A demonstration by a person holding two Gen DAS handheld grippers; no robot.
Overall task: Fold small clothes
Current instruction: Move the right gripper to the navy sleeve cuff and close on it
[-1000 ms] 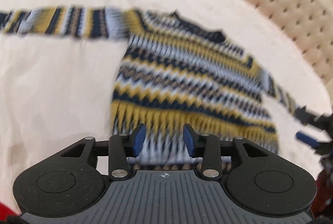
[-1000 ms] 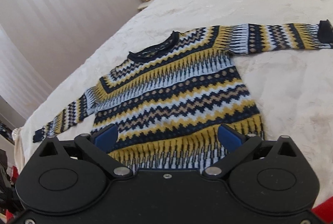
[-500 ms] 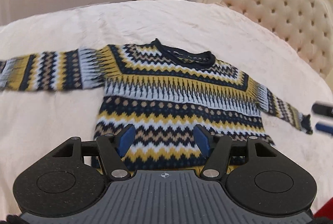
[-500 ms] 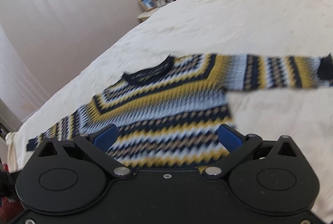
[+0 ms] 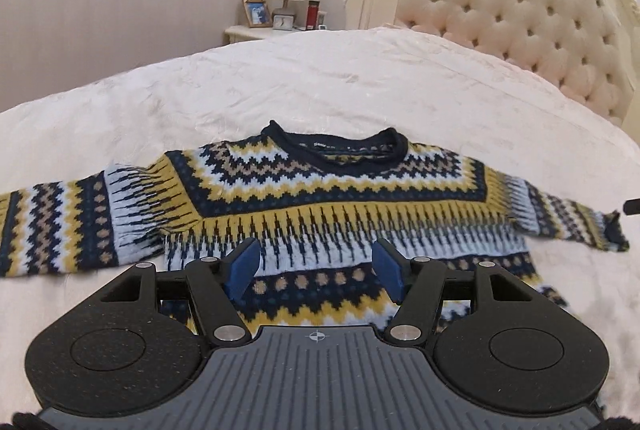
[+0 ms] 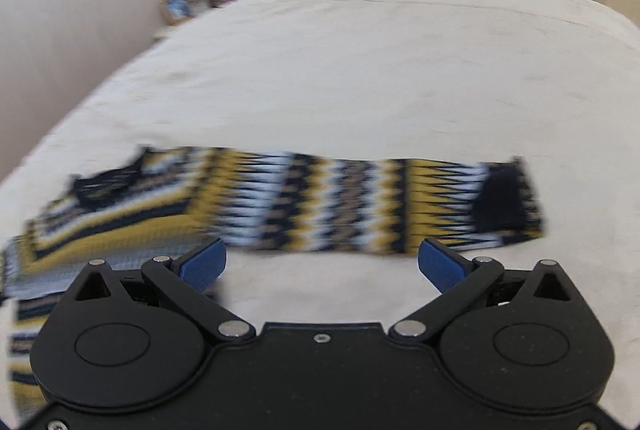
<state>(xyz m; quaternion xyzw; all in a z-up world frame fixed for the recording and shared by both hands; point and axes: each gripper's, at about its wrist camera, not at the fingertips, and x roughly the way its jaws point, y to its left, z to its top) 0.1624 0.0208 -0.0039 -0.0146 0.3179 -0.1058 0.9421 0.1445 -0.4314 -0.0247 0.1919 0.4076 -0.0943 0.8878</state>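
Observation:
A small knitted sweater in navy, yellow and white zigzag stripes lies flat on the cream bed, both sleeves spread sideways. My left gripper hovers over the sweater's body, open, nothing between its blue pads. In the blurred right wrist view the right sleeve stretches across, its dark cuff at the right. My right gripper is wide open just in front of that sleeve, over bare bedspread. A dark tip of the right gripper shows at the far right of the left wrist view, beside the sleeve's cuff.
The cream bedspread surrounds the sweater on all sides. A tufted headboard stands at the back right. A nightstand with a lamp, a photo frame and a red bottle stands by the wall at the back.
My left gripper opened wider and moved up over the sweater's body towards the collar. My right gripper swung right from the sweater's hem to the right sleeve.

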